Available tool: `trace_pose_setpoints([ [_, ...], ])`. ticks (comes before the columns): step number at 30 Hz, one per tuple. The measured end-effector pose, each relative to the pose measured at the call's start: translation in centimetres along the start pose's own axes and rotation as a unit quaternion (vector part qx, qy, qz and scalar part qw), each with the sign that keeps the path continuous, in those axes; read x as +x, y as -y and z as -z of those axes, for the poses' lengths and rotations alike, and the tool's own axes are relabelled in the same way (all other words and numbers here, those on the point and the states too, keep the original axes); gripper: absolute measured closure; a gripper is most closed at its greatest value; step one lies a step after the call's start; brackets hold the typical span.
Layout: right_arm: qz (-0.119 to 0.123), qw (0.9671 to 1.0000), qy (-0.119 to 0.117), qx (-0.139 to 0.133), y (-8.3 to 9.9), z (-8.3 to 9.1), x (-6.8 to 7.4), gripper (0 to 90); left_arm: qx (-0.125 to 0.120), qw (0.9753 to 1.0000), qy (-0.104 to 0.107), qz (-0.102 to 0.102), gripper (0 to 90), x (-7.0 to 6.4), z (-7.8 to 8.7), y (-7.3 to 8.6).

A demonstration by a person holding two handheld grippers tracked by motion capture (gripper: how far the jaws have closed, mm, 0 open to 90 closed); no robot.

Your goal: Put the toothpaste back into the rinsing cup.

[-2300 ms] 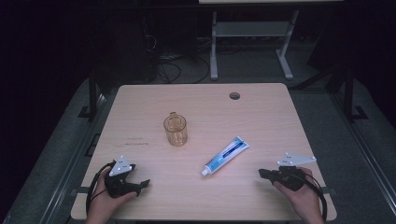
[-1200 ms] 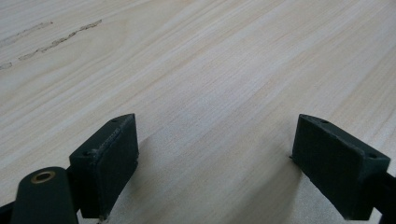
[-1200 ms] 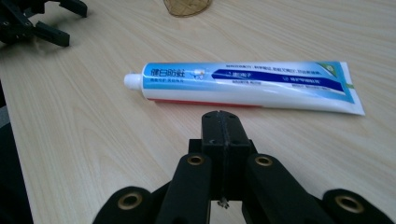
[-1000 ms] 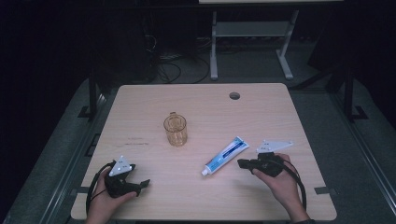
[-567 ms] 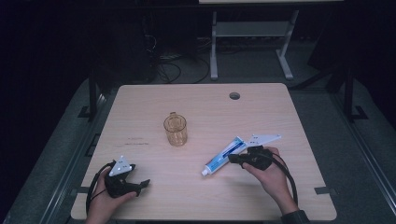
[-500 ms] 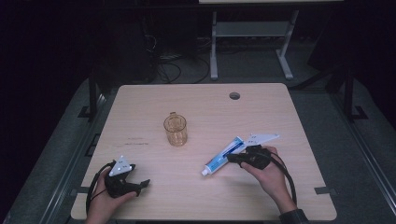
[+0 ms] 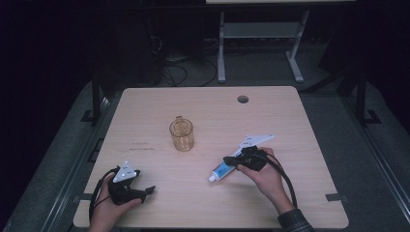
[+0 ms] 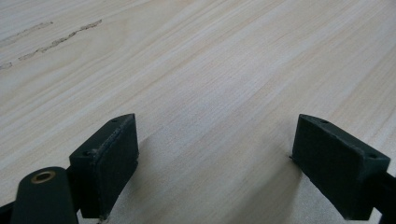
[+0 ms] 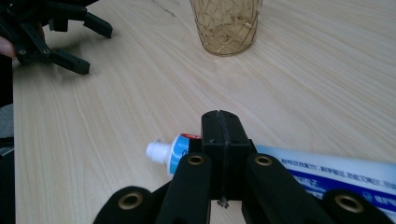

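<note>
Right gripper (image 7: 231,161) sits over the toothpaste tube (image 7: 223,169), toward the right part of the near half of the surface (image 7: 290,125). Its jaws are pressed together with no gap, as the right gripper view shows; whether the tube is pinched between them cannot be told. In that view the closed tips (image 9: 222,122) stand just above the tube (image 9: 327,175), near its cap end. Tube lies flat, white cap (image 9: 157,152) pointing toward the near-left corner, blue and white body running back under the gripper toward the right edge. Grey three-cornered plate (image 7: 255,140) on top of the gripper points toward the far-right corner. Person's right hand (image 7: 263,175) wraps the gripper body; cable (image 7: 285,179) loops back along the wrist.

Amber glass cup (image 7: 181,134) stands upright near the middle of the surface, apart from the tube on its far-left side; crackle pattern visible in the right gripper view (image 9: 227,25).

Left gripper (image 7: 147,190) rests near the near-left corner, held in the left hand (image 7: 109,208). Jaws spread wide, nothing between them but bare wood (image 8: 210,93). Well apart from cup and tube.

Round cable hole (image 7: 242,99) near the far edge, right of centre. Faint scuff marks (image 7: 141,146) left of the cup.
</note>
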State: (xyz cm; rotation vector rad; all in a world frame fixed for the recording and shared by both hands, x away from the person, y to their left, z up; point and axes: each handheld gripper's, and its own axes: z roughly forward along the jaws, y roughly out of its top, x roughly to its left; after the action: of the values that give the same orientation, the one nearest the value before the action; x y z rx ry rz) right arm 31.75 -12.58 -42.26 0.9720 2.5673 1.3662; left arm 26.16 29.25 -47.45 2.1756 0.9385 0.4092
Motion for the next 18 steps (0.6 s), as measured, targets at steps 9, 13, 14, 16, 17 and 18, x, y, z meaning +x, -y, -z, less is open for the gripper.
trace_pose_setpoints([
  [9,0.008,0.9998,-0.011,0.017,-0.6,-2.5,0.6,90.0,0.000,1.0000,0.000,0.000,13.8,0.0,0.0,0.0],
  [13,0.014,0.9994,-0.017,0.026,-0.7,-3.6,0.9,90.0,0.000,1.0000,0.000,0.000,13.8,0.0,0.0,0.0],
  [14,0.015,0.9993,-0.018,0.028,-0.7,-3.9,1.0,90.0,0.000,1.0000,0.000,0.000,13.8,0.0,0.0,0.0],
  [16,0.017,0.9990,-0.020,0.035,-0.7,-4.5,1.1,90.0,0.000,1.0000,0.000,0.000,13.8,0.0,0.0,0.0],
  [17,0.017,0.9989,-0.022,0.037,-0.7,-4.7,1.2,90.0,0.000,1.0000,0.000,0.000,13.8,0.0,0.0,0.0],
  [18,0.019,0.9989,-0.021,0.039,-0.7,-4.9,1.3,90.0,0.000,1.0000,0.000,0.000,13.8,0.0,0.0,0.0],
])
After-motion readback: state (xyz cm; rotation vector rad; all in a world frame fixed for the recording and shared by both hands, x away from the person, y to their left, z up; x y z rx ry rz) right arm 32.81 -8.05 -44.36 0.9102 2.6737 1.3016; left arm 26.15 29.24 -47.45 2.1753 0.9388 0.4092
